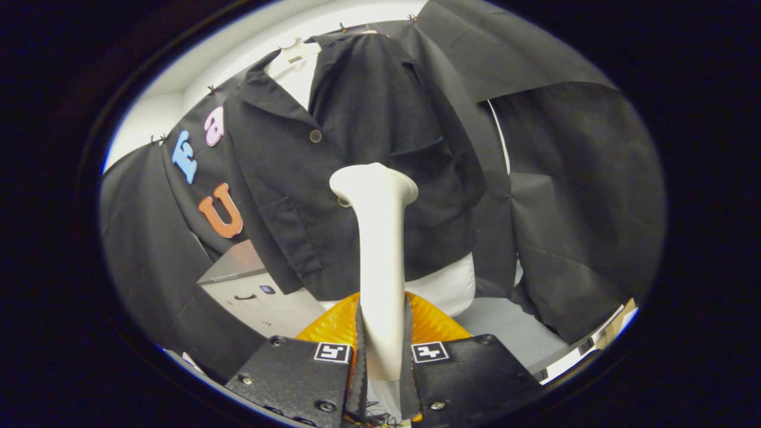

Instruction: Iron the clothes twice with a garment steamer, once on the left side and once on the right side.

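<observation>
Gripper view: gripper (381,351) is clamped on the garment steamer (380,261). Both fingers (360,356) press the lower part of its white handle from either side, no gap visible.

Steamer's long axis runs straight ahead along the fingers. Its flared head sits at the far end, pointing at the clothes.

Clothes = a black shirt (357,148) on a white mannequin torso (452,285), hung in front of the booth's black cloth wall, directly beyond the fingers. The steamer head overlaps the shirt's button placket, roughly mid-chest, just by a lower button. Cannot tell whether the head touches the fabric or is just short of it.

An orange ribbed object (333,324) sits just ahead of the fingers behind the handle, likely the steamer's stand or base. A grey box (261,291) stands below the shirt's hem on the side with the lower flap pocket.

Key relation: head sits on the shirt's centreline, so each panel lies to one side of it. Judgement: next pass needs a sideways shift onto one panel, then a stroke along it, axis kept pointing into the fabric. Which pass is due, cannot tell.
</observation>
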Available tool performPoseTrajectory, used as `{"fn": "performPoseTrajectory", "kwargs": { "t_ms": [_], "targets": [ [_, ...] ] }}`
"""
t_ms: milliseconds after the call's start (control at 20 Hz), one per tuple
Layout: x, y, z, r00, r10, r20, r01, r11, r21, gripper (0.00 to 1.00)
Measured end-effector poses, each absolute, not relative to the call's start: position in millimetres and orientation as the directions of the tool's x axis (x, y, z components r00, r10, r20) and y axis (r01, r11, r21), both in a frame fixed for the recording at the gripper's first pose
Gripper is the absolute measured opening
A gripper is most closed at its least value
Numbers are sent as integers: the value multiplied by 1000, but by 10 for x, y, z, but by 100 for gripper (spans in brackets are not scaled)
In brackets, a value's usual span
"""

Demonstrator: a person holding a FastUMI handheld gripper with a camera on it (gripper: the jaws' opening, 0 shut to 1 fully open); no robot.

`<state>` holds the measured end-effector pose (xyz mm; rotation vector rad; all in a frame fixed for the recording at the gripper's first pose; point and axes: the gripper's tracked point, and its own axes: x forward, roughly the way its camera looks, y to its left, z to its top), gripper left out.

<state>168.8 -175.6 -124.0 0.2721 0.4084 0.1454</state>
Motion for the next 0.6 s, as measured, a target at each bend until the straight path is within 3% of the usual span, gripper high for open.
{"fn": "performPoseTrajectory", "kwargs": {
  "t_ms": [600],
  "targets": [
    [775, -1119, -426, 970, 162, -181, -131, 976, 173, 24]
  ]
}}
